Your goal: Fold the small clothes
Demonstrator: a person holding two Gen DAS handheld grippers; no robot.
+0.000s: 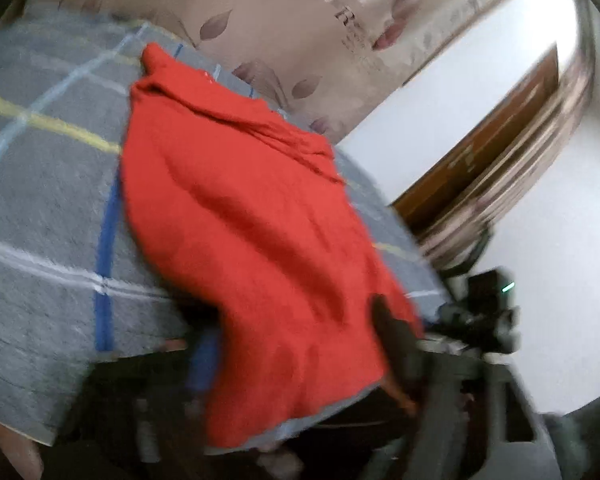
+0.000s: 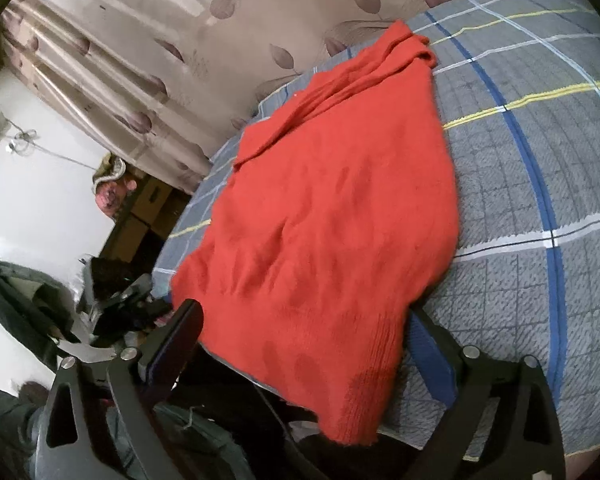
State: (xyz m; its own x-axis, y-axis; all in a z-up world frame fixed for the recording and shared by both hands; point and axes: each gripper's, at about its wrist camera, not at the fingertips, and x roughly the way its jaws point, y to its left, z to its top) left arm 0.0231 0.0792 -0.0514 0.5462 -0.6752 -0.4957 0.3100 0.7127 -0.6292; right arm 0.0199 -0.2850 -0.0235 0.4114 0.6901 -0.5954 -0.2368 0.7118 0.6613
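Observation:
A red knitted sweater (image 1: 244,216) lies spread on a grey plaid bedspread (image 1: 40,184), its hem hanging over the near edge. In the right wrist view the sweater (image 2: 328,216) fills the middle. My right gripper (image 2: 304,320) is open, its two black fingers (image 2: 184,320) standing wide apart on either side of the hem, which drapes between them. My left gripper (image 1: 296,344) is mostly hidden under the hem; one dark finger (image 1: 384,316) shows at the cloth's right edge. The view is blurred, so its state is unclear.
A leaf-patterned curtain (image 2: 140,60) hangs behind the bed. A white wall (image 1: 560,280) and brown wooden furniture (image 1: 480,148) stand to one side. Cardboard boxes (image 2: 144,208) and clutter sit on the floor left of the bed (image 2: 540,200).

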